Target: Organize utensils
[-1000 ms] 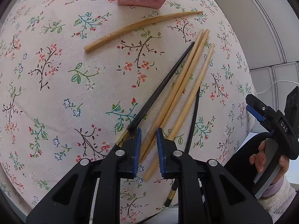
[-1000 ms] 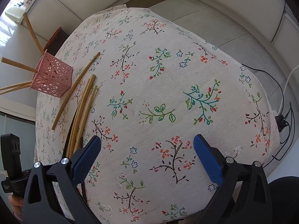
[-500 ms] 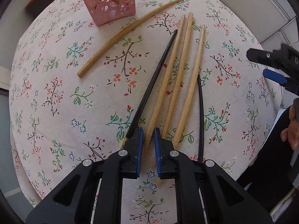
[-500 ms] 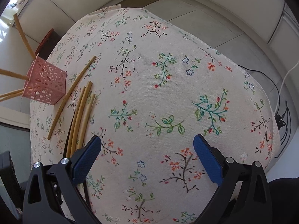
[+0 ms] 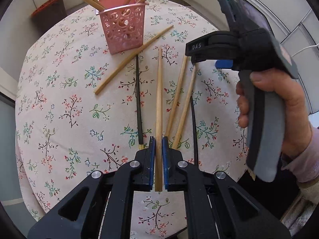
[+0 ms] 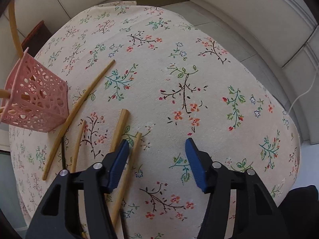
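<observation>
My left gripper (image 5: 156, 142) is shut on a bamboo chopstick (image 5: 159, 91) that points toward the pink lattice holder (image 5: 123, 25). The holder stands at the table's far side with several bamboo chopsticks in it. On the cloth lie a long bamboo chopstick (image 5: 133, 58), two more bamboo ones (image 5: 177, 97), and two black ones (image 5: 138, 99). My right gripper (image 6: 156, 149) is open and empty, low over the chopsticks (image 6: 119, 128); it also shows in the left wrist view (image 5: 224, 63). The holder shows at the left of the right wrist view (image 6: 37, 99).
The round table has a floral cloth (image 6: 189, 79). A dark bin with a red rim (image 5: 47, 14) stands on the floor behind it. A white cable (image 6: 305, 91) runs on the floor at the right.
My left gripper has closed on one bamboo chopstick and raised it, tilting up so the holder's top shows. My right gripper has moved left over the chopsticks, toward the holder.
</observation>
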